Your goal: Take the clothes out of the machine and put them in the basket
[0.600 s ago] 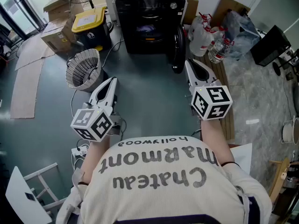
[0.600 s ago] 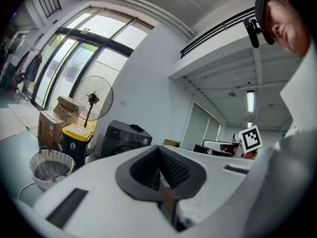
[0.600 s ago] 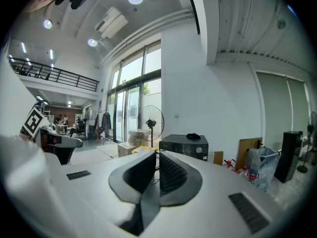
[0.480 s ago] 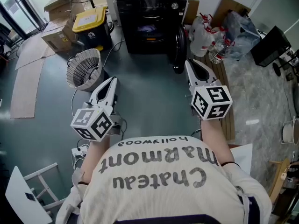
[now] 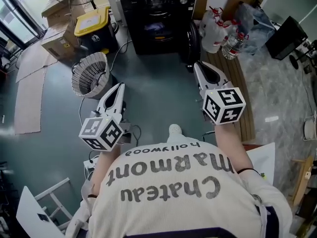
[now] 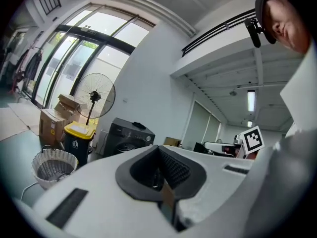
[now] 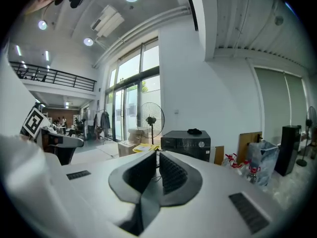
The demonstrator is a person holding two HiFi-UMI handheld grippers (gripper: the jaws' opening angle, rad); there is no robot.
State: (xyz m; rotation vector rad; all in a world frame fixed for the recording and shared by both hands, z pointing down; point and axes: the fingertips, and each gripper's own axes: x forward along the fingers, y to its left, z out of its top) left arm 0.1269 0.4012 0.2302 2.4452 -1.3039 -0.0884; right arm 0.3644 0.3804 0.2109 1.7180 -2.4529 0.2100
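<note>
our left tongs [image 5: 119, 86] tips together on nothing, our right tongs [image 5: 197, 65] likewise pressed together and empty, black washing machine [image 5: 157, 4] ahead of us on the floor [image 5: 158, 95], door [image 5: 191, 38] swung open, something pale [image 5: 157, 27] in its drum, too small for us to name, white mesh basket [image 5: 89, 74] near our left tongs

my head view looks steeply down from over the person's shoulders, so the floor fills it, with the black machine [image 5: 157, 19] at the top edge and the white basket [image 5: 89, 74] left of it, both well off. the left gripper view sits low and looks nearly level along its own jaws toward that same machine and basket, small at its left. the right gripper view faces likewise, sharing the machine and the standing fan [image 7: 150, 119] with it.
</note>
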